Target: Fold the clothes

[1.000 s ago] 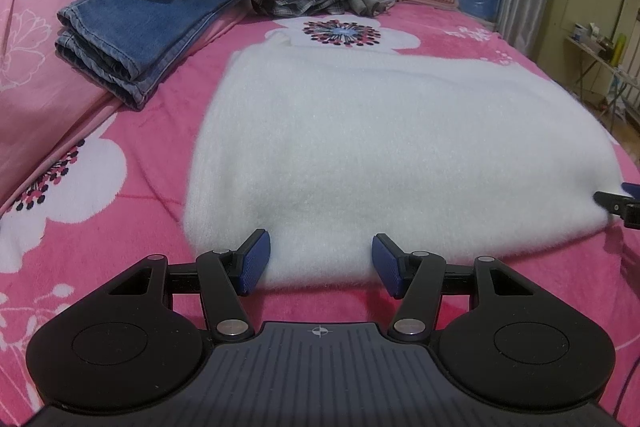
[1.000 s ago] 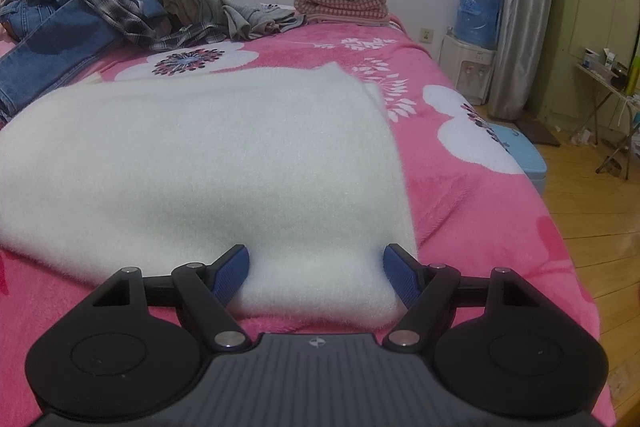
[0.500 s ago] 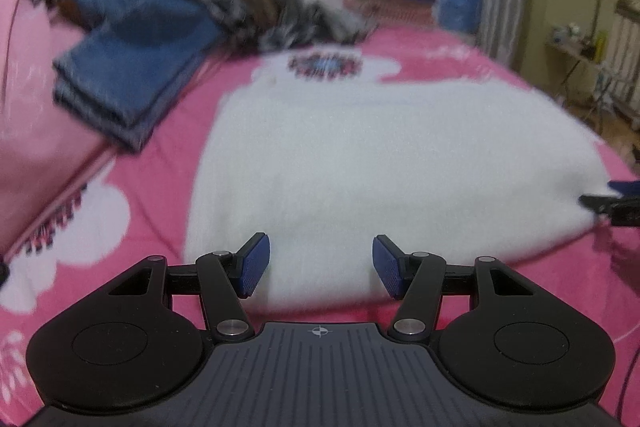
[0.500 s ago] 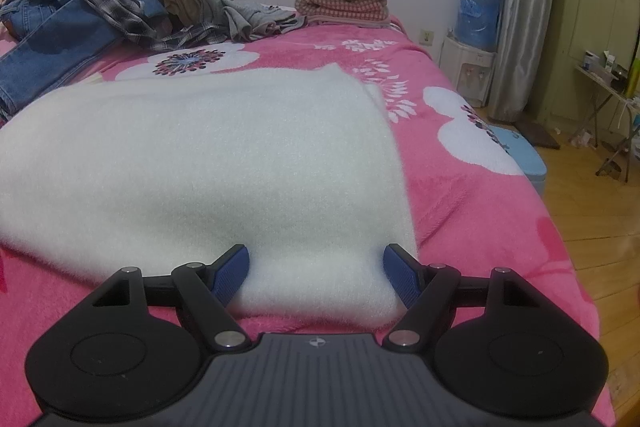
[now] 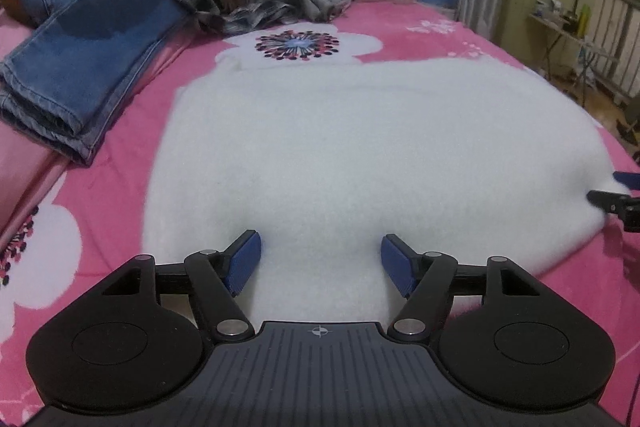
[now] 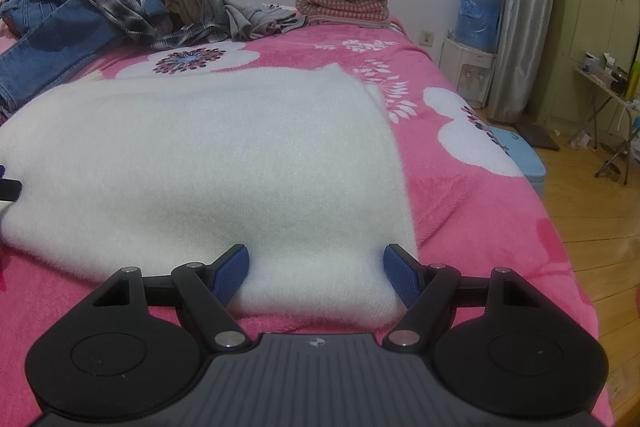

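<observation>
We are opening the left gripper (image 5: pixel 320 261) over the white garment's (image 5: pixel 360 155) near edge; the right gripper (image 6: pixel 316 275) is gaping at its corner, gripping nothing.

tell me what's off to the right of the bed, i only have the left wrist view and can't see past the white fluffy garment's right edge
Observer: A light blue plastic stool stands on the wooden floor beside the pink floral bedspread.
Operator: is the right tool gripping the garment
Observer: No, the right tool is open, its blue pads either side of the white fluffy garment's near right corner.
Operator: anything by the far wall
Observer: A white water dispenser with a blue bottle stands next to the grey curtain.
</observation>
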{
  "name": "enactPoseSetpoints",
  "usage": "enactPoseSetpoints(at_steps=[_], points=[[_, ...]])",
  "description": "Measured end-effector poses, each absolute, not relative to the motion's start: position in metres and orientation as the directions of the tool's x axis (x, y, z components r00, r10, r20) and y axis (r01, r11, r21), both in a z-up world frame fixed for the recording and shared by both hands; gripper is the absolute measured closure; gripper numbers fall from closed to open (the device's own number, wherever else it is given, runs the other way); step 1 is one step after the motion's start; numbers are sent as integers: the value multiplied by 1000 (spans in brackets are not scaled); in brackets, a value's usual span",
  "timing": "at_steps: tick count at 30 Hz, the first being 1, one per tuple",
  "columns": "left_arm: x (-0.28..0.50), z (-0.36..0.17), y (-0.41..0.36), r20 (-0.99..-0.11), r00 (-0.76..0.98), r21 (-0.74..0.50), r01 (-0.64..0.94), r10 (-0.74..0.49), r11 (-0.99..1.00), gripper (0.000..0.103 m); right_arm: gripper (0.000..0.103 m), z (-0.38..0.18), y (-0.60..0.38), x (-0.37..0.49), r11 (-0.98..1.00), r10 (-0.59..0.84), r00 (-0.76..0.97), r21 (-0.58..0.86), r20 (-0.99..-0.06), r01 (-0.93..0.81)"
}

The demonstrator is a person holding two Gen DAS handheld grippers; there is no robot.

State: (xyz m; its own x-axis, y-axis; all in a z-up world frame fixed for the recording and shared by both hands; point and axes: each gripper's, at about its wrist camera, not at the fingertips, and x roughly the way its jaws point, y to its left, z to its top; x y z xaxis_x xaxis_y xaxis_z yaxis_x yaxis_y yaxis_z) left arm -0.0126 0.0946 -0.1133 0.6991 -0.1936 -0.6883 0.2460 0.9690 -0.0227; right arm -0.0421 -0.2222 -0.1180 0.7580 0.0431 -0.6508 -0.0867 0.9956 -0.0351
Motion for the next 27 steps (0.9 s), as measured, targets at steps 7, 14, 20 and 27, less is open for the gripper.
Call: enactPoseSetpoints(at_steps=[7, 14, 20, 27], points=[[-14, -113, 92, -695, 695, -23, 235, -184, 972, 35, 26, -116, -222, -41, 995, 43, 751, -42, -658, -94], [-13, -111, 95, -704, 684, -22, 246, -190, 969, 35, 26, -70, -201, -35, 980, 67, 817, -115, -573, -161], [-19, -112, 97, -694, 689, -15, 279, -211, 960, 35, 26, -57, -181, 2, 946, 209, 759, -70, -616, -317], [-14, -93, 97, -716, 665, 3, 305, -211, 952, 35, 22, -70, -184, 47, 890, 225, 581, -77, -782, -449]])
